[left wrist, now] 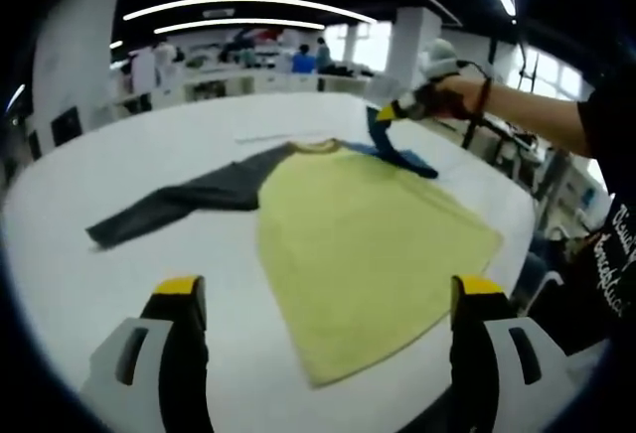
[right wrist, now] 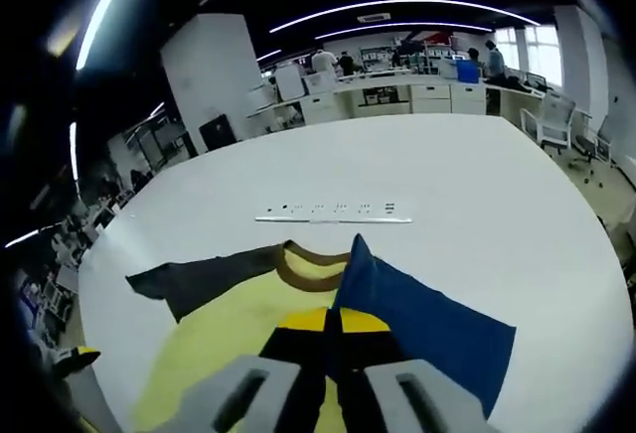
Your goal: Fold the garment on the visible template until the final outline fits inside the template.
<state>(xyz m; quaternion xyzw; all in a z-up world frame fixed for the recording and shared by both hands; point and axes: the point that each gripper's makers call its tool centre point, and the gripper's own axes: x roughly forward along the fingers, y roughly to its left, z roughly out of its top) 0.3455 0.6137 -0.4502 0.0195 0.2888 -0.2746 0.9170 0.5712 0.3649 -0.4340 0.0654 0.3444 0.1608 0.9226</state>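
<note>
A yellow-green shirt [left wrist: 368, 244] with a brown collar [right wrist: 308, 266] lies flat on the white table [left wrist: 199, 135]. Its dark grey sleeve [left wrist: 169, 205] stretches out to the left in the left gripper view. The other sleeve [right wrist: 427, 326] shows blue and is lifted off the table and drawn over the shirt's shoulder. My right gripper [right wrist: 333, 322] is shut on that sleeve's end; in the left gripper view this right gripper [left wrist: 397, 110] is held by a hand at the shirt's far right shoulder. My left gripper [left wrist: 328, 289] is open wide, hovering above the shirt's near hem and holding nothing.
A thin white strip with dark marks [right wrist: 333, 216] lies on the table just beyond the collar. The person's arm [left wrist: 537, 110] reaches in from the right. Desks, chairs [right wrist: 556, 120] and people stand beyond the table's far edge.
</note>
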